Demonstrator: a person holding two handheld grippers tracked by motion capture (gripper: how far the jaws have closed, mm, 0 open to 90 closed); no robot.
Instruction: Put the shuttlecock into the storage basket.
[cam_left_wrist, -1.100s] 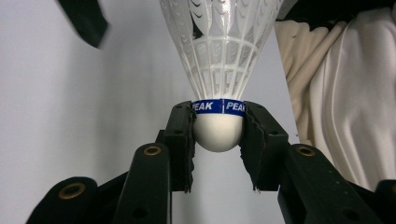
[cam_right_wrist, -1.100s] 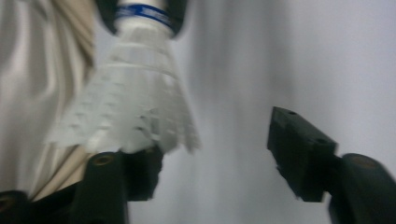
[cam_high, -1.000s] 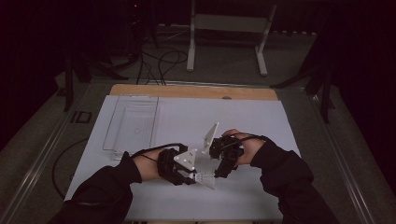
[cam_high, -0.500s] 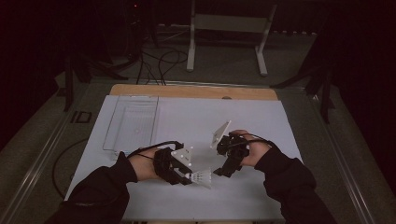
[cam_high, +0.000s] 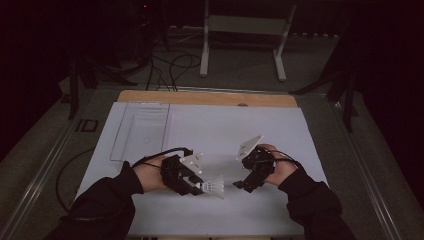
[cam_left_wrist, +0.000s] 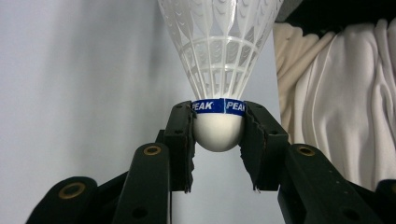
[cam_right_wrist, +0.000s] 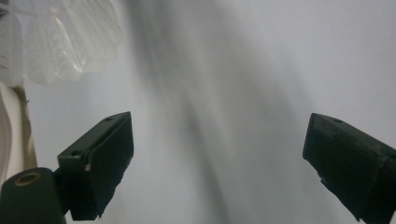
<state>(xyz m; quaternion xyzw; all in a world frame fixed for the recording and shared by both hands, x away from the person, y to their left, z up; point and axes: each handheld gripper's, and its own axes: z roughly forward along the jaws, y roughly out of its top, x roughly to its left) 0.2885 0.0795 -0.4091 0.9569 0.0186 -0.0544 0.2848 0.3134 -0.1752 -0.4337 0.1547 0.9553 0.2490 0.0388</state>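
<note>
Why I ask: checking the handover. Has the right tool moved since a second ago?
Yes. The right tool moved right, away from the shuttlecock, jaws just opened.

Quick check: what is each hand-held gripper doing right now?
Left hand-held gripper: shut on the white plastic shuttlecock, clamped at its rounded cork.
Right hand-held gripper: open, nothing between its jaws, having just opened wider.
</note>
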